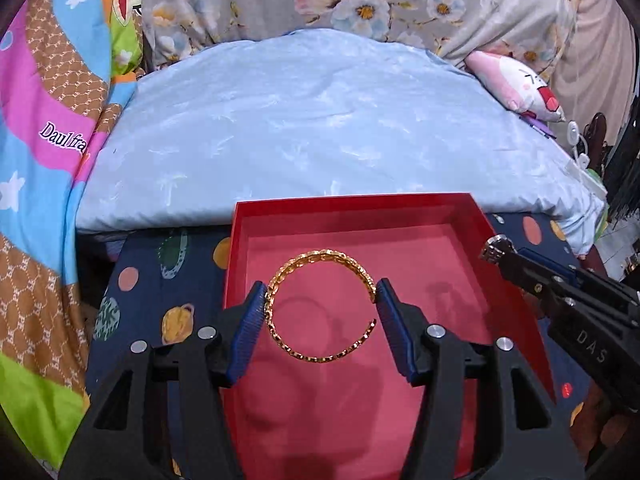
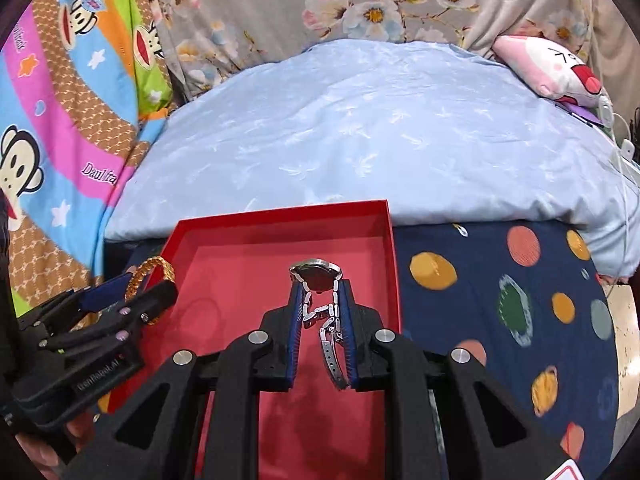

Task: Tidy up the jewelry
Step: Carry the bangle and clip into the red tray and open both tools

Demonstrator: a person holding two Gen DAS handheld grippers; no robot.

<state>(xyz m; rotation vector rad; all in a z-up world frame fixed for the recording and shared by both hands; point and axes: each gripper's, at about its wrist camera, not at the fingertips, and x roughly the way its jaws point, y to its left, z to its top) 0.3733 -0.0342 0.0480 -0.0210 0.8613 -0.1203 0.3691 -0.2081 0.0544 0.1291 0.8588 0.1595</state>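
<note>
- Left wrist view: my left gripper, black plastic with two ribbed blue pads, is clamped on one open gold chain-link bangle, a pad touching each side.
- The bangle hangs above one shallow red cardboard box, matte pink-red inside with square corners; the bangle's ring shadow falls on the box floor.
- The box sits on a navy cloth with coloured round planet prints; behind it lies one pale blue quilted cover, soft and wrinkled.
- At the right edge, my right gripper shows a silver metal end at its tip.
- Right wrist view: my right gripper is closed narrowly on one silver metal watch, round dark-faced case at the fingertips, segmented link band pinched between the pads, clasp dangling loose below.
- The watch is held over the same red box.
- One pink-and-white plush toy lies far right.
</note>
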